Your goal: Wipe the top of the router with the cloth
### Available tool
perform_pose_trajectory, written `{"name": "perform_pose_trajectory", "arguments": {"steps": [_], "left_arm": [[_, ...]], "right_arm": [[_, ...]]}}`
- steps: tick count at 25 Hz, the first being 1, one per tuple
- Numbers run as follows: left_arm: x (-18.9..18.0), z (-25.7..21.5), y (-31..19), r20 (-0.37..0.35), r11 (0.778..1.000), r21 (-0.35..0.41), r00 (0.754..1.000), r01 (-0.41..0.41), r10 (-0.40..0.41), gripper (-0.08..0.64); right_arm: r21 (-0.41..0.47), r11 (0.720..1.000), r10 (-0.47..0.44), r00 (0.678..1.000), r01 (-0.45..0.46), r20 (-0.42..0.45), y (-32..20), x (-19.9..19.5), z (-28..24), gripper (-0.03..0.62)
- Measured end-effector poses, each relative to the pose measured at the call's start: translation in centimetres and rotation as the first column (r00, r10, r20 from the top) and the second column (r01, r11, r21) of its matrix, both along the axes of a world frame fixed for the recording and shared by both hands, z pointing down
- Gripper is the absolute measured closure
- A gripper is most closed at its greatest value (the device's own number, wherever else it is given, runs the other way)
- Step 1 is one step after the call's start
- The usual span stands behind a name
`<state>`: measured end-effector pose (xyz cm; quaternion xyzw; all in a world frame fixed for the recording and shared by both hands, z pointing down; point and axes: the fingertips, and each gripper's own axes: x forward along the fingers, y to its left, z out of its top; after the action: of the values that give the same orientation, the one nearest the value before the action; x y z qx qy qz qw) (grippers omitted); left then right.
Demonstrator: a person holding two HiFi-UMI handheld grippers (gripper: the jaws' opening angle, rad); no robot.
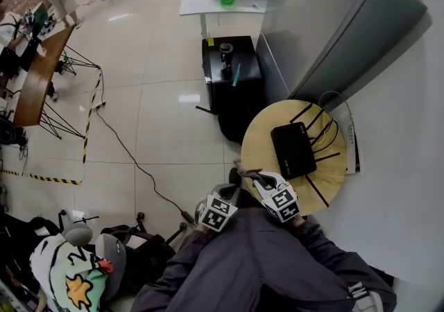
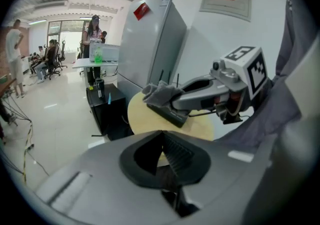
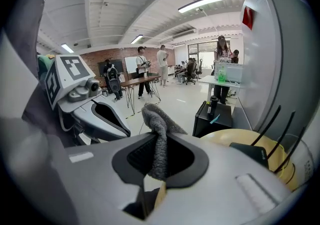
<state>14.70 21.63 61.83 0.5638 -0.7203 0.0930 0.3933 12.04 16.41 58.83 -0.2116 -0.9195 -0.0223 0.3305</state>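
Observation:
A black router (image 1: 293, 150) with several thin antennas lies on a round wooden table (image 1: 263, 134). My right gripper (image 1: 250, 175) hangs just off the table's near-left edge, shut on a grey cloth (image 1: 244, 174). In the right gripper view the cloth (image 3: 157, 134) stands up from between the jaws of that gripper (image 3: 155, 169), and the router (image 3: 255, 154) lies ahead to the right. In the left gripper view the cloth (image 2: 162, 93) hangs close to the router (image 2: 172, 114); I cannot tell if they touch. My left gripper (image 1: 223, 196) stays close to my body, left of the table; in its own view it (image 2: 167, 164) is shut on nothing.
A black cabinet (image 1: 232, 75) with a bottle on top stands on the far side of the table. A grey fridge (image 1: 340, 33) stands at the right. A cable (image 1: 132, 158) runs across the white floor. Bags (image 1: 76, 269) lie at my left. People stand far off.

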Motion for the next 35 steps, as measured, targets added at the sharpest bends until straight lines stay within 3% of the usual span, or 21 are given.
{"name": "perform_pose_trajectory", "arguments": {"steps": [4, 9, 13, 18, 25, 30, 35], "left_arm": [[-4.4, 1.6, -1.1, -0.008, 0.997, -0.053, 0.999, -0.048, 0.047, 0.56], [-10.9, 0.6, -4.1, 0.012, 0.982, -0.105, 0.987, -0.159, 0.161, 0.56], [-14.8, 0.9, -6.6, 0.019, 0.956, -0.14, 0.965, -0.257, 0.262, 0.56], [-16.9, 2.0, -8.8, -0.009, 0.911, -0.119, 0.918, -0.395, 0.396, 0.56], [-23.2, 2.5, -10.8, -0.007, 0.779, -0.07, 0.781, -0.623, 0.624, 0.56], [-27.8, 1.3, -12.4, 0.014, 0.682, -0.035, 0.682, -0.73, 0.731, 0.56], [-28.0, 1.3, -14.5, 0.026, 0.56, -0.013, 0.559, -0.829, 0.829, 0.56]], "right_arm": [[-0.02, 0.999, 0.03, 1.0, -0.03, 0.001, -1.5, -4.2, 1.7, 0.555], [-0.074, 0.987, 0.143, 0.99, -0.143, -0.006, -5.6, -9.5, 2.2, 0.555], [-0.065, 0.962, 0.262, 0.964, -0.264, -0.042, -9.4, -11.8, 4.3, 0.555], [-0.043, 0.919, 0.387, 0.918, -0.392, -0.09, -11.1, -12.8, 5.5, 0.555], [0.016, 0.819, 0.572, 0.813, -0.574, -0.11, -12.3, -18.6, 5.4, 0.555], [0.063, 0.747, 0.665, 0.742, -0.662, -0.081, -12.7, -22.0, 3.7, 0.555], [0.076, 0.629, 0.778, 0.626, -0.774, -0.055, -13.6, -22.1, 3.2, 0.555]]}}
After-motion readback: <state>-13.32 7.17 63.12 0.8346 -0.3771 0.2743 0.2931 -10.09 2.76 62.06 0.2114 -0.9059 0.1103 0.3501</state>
